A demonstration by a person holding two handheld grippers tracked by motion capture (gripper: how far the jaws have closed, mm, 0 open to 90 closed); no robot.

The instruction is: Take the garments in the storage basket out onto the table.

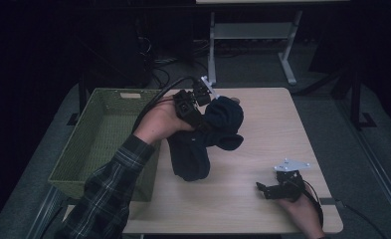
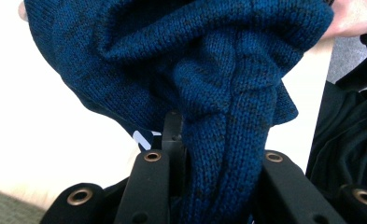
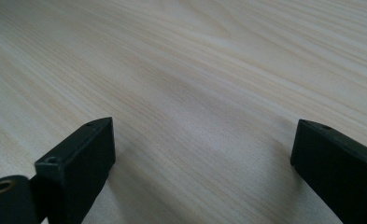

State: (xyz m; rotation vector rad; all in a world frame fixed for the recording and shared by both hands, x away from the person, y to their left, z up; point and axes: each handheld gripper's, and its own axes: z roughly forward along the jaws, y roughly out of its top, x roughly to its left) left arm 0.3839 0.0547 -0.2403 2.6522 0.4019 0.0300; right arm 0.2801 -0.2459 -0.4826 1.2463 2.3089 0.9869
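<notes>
Tabletop (image 1: 262, 149) of pale wood carries the work. At its near right edge the right claw (image 1: 263, 189) rests low on the wood, jaws wide apart with nothing between them; the right gripper view shows bare wood grain between the two black jaws.

Farther in, at centre left, the left claw (image 1: 199, 119) is clamped on a bunched fold of the dark blue knit garment (image 1: 203, 144). The left gripper view shows the gathered knit (image 2: 228, 140) running down between the jaws. The garment hangs from this grip, its lower end near or touching the tabletop, its upper part bulging beyond the claw.

To the left, just beside the tabletop edge, stands the green woven basket (image 1: 83, 149), apparently the destination.

Procedure, as judged:
- Keep the left claw clamped; the fold is thick and soft and may slip if the grip eases.
- Lift until the hanging end clears the basket rim before moving left.
- Release only with the bulk over the basket interior.
- Keep the right claw clear.

A small white tag (image 2: 141, 138) shows beside the jaw; no writing is legible.
</notes>
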